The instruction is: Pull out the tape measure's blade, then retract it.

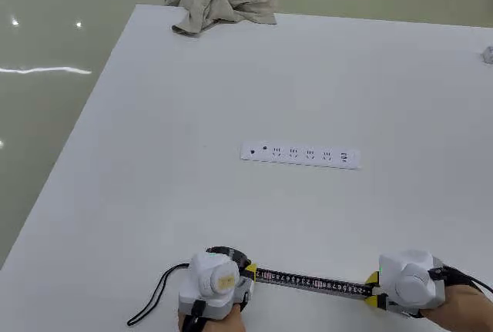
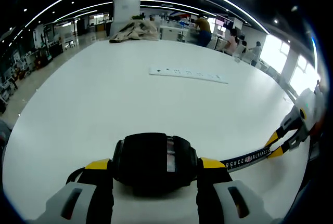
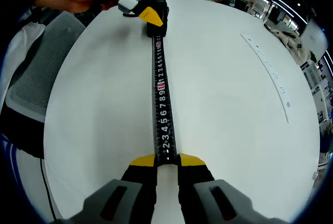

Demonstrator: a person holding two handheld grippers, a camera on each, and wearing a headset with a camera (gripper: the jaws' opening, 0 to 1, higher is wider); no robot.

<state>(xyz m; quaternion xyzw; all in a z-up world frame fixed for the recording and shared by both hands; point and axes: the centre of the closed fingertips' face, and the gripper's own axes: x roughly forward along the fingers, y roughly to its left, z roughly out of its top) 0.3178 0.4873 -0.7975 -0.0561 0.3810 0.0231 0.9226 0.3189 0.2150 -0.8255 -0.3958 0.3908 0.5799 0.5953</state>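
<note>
We hold the tape measure's black case [image 2: 155,154] clamped in the left gripper [image 2: 156,164], on our side of the power strip [image 1: 299,155]. Its blade [image 3: 160,94] runs out over the table [image 1: 231,85], roughly parallel to that strip, its end pinched in our right gripper [image 3: 167,160].

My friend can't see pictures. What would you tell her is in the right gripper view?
The yellow-tipped jaws of the right gripper pinch the end of a black tape blade with white numbers, pulled straight across a white table. Far off, the left gripper holds the black tape measure case. A long white power strip lies off to the right.
</note>
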